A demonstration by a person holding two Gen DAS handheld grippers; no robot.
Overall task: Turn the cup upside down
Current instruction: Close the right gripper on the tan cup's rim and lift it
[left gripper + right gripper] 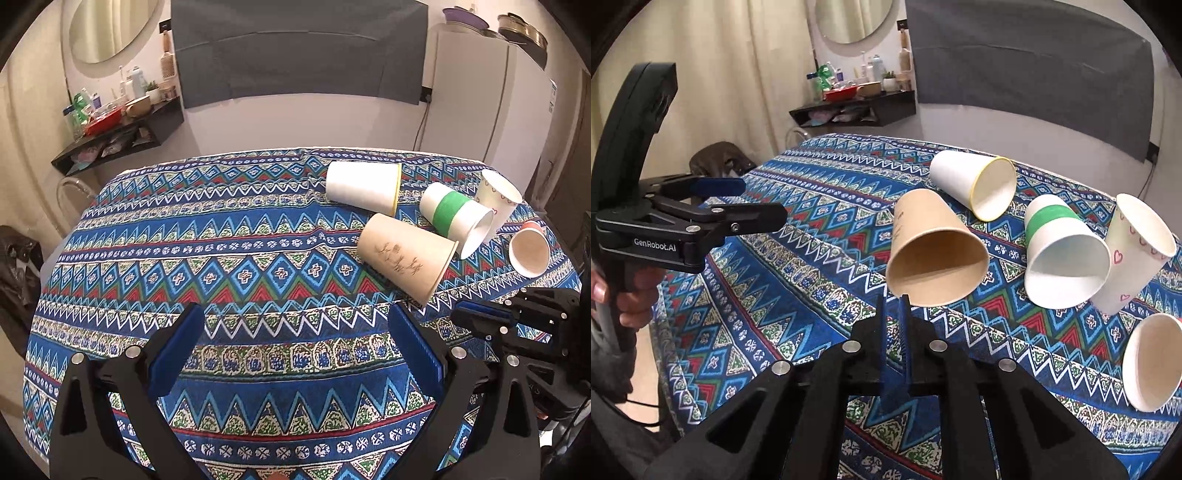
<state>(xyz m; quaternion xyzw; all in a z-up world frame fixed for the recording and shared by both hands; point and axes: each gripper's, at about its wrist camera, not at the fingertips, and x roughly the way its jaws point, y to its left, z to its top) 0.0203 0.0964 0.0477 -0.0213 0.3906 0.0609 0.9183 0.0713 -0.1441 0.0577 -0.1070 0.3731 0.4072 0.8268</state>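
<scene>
The right claw [894, 314] is pressed together, empty, just short of the brown cup's [932, 254] rim. The left claw [295, 339] is spread wide, empty, over the counter [221, 258]. The brown cup lies sideways; the green-band cup [1060, 251] lies beside it.

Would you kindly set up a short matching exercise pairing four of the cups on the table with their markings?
Cups:
1. brown cup
2. banded cup
3. upright cup
4. far cup

Markings:
a. pink hearts
b. yellow rim
c. green band
d. dark sketch on its side

Pairs: 1-d, 2-c, 3-a, 4-b
</scene>
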